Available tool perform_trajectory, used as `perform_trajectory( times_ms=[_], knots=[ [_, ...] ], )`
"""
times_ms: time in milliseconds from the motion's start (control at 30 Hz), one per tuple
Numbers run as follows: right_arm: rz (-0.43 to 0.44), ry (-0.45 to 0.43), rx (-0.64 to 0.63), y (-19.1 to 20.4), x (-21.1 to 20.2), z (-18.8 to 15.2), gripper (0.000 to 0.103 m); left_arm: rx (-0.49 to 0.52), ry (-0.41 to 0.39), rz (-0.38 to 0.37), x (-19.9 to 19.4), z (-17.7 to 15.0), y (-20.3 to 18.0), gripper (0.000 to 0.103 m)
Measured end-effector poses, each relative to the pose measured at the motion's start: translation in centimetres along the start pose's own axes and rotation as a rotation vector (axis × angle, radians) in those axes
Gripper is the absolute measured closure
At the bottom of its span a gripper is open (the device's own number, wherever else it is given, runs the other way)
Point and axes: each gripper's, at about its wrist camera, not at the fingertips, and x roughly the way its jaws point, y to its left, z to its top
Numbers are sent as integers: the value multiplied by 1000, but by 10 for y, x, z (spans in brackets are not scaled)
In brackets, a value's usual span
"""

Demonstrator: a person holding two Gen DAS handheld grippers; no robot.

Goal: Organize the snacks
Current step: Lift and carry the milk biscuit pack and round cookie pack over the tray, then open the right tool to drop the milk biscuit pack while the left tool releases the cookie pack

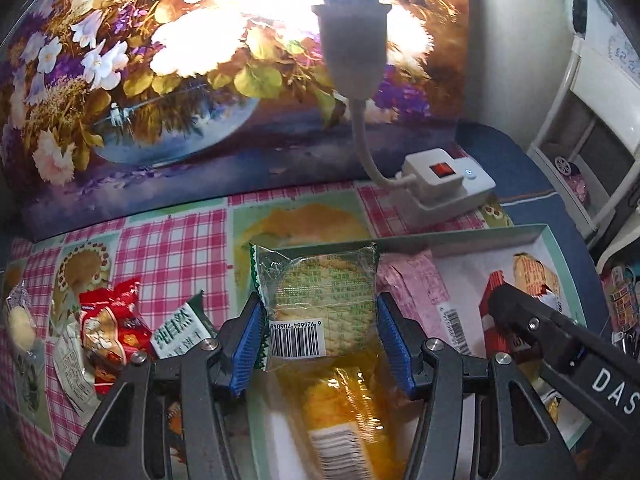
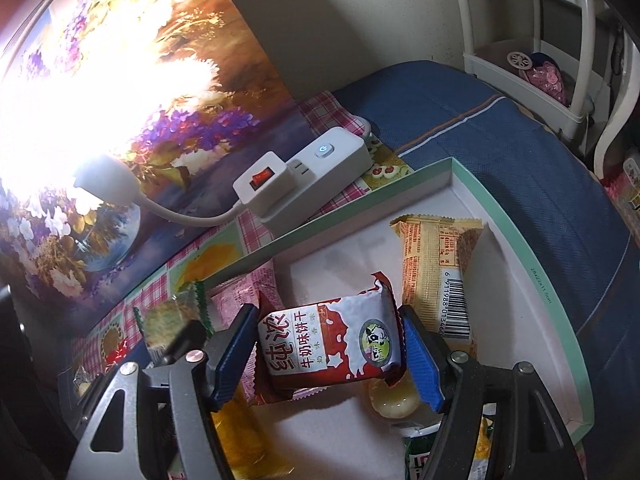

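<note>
Rm & surface: floral painting point(image 1: 168, 92) leans at back, washed out by lit lamp point(image 1: 352, 20); pink-check tablecloth point(image 1: 176, 248) covers tabletop, blue cloth point(image 2: 500, 136) beyond, white shelf unit point(image 2: 560, 40) at far R. White power strip point(image 2: 312, 176) sits btwn painting & green-rimmed box point(image 2: 520, 248). Box holds yellow wafer pkt point(image 2: 436, 276), pink pkt point(image 1: 416, 280), orange pkt point(image 1: 344, 400). Loose snacks point(image 1: 108, 328) lie on cloth left of box. My left gripper point(image 1: 320, 316) clamps clear cracker pkt point(image 1: 320, 300) over box's left edge. My right gripper point(image 2: 328, 344) clamps red milk-biscuit pkt point(image 2: 332, 348) above box floor.
</note>
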Motion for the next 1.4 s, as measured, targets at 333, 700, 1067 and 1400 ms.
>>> perform_trajectory(
  times_ms=[333, 700, 1067, 1400],
  knots=[
    [-18, 0, 17, -7, -1, 2, 30, 10, 9, -12, -8, -14, -8, 45],
    [-31, 13, -9, -1, 1, 0, 29, -27, 47, 4, -9, -14, 3, 39],
    [-34, 18, -15, -1, -5, 2, 28, -35, 54, 36, -18, -10, 11, 36],
    [-59, 28, -44, 1, -4, 2, 12, -94, 44, 114, -28, -8, 32, 10]
  ],
)
